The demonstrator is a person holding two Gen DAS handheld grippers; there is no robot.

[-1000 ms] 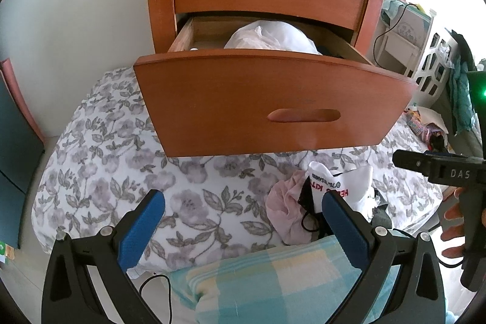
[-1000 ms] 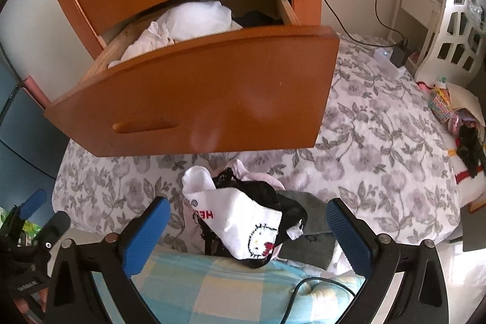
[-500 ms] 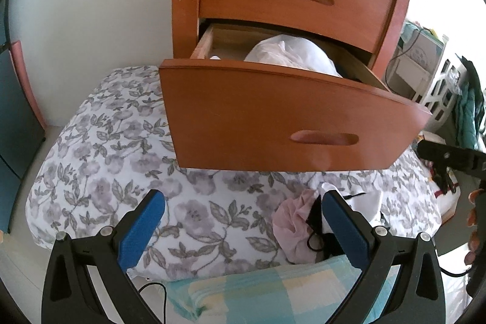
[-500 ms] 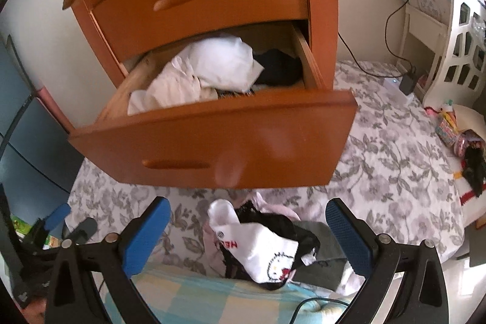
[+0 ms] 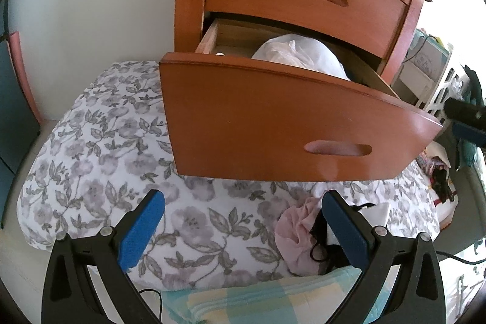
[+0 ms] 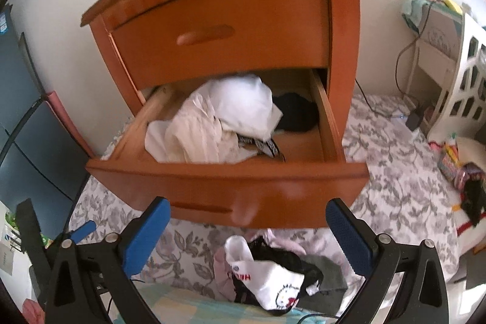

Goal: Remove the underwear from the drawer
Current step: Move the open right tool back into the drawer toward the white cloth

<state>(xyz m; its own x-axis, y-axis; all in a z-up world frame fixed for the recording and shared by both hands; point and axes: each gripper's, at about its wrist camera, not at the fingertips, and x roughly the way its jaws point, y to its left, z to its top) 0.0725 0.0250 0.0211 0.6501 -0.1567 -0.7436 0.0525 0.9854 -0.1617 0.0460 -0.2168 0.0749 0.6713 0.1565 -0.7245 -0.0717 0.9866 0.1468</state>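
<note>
Lying crumpled on the floral bedspread (image 6: pixel 391 181) just below both wide-open, empty grippers, left gripper (image 5: pixel 243 228) and right gripper (image 6: pixel 247 236), is a small heap of underwear (image 6: pixel 267 272): soft pink cloth, black lace and a white cartoon-printed piece. Beyond it the glossy, curved wooden drawer (image 6: pixel 231 196) stands pulled out, holding rumpled white and cream garments (image 6: pixel 218 120) and a black one at its right. Compared with a second ago, the right wrist view sits higher and looks down into the drawer.
</note>
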